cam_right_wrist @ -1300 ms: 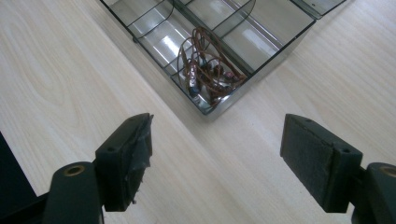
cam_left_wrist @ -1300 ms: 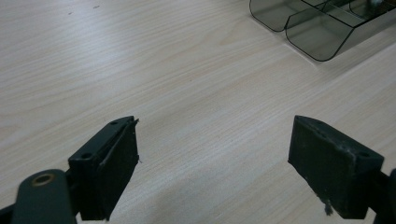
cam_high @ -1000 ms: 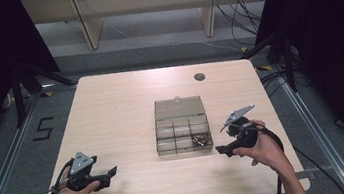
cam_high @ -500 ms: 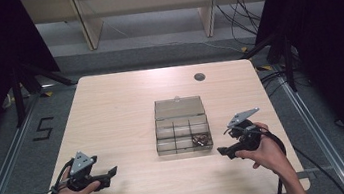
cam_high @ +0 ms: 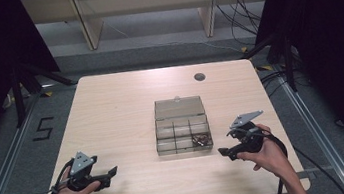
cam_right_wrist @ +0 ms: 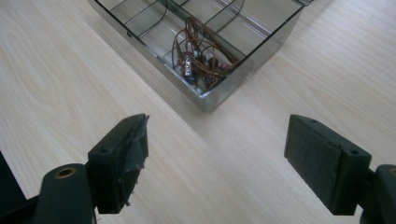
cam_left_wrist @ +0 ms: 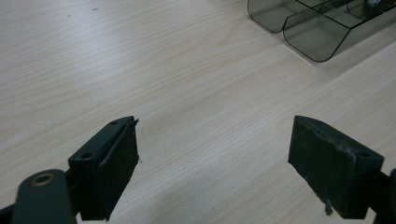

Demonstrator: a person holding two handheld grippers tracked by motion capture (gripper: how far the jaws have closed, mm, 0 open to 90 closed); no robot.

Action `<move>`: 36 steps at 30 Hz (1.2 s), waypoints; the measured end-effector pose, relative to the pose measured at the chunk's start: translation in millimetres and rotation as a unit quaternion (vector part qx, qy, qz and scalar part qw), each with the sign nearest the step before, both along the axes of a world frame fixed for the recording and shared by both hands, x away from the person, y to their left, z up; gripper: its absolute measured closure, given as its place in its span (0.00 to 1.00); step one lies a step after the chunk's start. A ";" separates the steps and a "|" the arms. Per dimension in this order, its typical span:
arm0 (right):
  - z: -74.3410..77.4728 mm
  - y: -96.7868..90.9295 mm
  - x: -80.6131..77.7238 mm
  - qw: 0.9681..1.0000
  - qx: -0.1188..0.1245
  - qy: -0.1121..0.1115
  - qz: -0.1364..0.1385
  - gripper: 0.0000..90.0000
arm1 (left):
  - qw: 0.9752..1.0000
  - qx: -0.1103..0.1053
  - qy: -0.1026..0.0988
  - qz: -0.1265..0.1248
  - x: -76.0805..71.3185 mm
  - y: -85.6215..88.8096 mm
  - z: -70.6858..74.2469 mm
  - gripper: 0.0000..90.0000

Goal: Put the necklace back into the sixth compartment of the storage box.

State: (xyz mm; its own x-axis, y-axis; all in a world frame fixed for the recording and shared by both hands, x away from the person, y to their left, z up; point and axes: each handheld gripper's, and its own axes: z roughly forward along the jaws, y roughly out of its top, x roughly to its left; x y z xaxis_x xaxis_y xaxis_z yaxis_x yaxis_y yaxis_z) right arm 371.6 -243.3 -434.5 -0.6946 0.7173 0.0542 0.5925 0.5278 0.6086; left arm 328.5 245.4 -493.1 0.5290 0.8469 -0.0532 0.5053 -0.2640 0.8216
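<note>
A clear smoky plastic compartment box (cam_high: 182, 126) lies open at the table's middle, its lid folded back. One near-right compartment holds a tangle of small wired parts (cam_high: 199, 140) (cam_right_wrist: 201, 58). My right gripper (cam_high: 223, 152) (cam_right_wrist: 215, 163) is open just right of the box, above bare wood, nothing between its jaws. Near the front-left corner my left gripper (cam_high: 112, 173) (cam_left_wrist: 212, 168) is open too, empty, and well away from the box (cam_left_wrist: 322, 23), whose corner shows at the top right of its view.
The light wooden table (cam_high: 122, 113) has a round cable hole (cam_high: 199, 76) at the back right. Its front edge runs just under both hands. Dark floor, metal rails and cables surround the table.
My right gripper has shifted slightly toward the front of the table, away from the box. The left gripper has stayed where it was.
</note>
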 end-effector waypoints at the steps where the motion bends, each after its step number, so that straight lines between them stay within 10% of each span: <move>1: 0.6 -0.1 -0.6 1.000 0.004 0.005 -0.001 0.25 | 1.000 0.004 -0.002 -0.002 0.0 0.3 0.3 0.17; 36: -13.3 -8.9 -10.9 1.000 0.016 -0.011 -0.001 0.24 | 1.000 -0.002 0.001 -0.003 0.1 -0.1 0.0 0.17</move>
State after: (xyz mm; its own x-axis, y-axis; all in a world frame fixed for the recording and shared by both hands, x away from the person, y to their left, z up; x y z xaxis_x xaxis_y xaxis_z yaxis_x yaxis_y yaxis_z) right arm 360.7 -252.2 -447.9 -0.6943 0.7170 0.0619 0.5795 0.5059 0.6390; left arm 328.6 245.3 -493.1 0.5336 0.8437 -0.0577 0.5053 -0.2634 0.8218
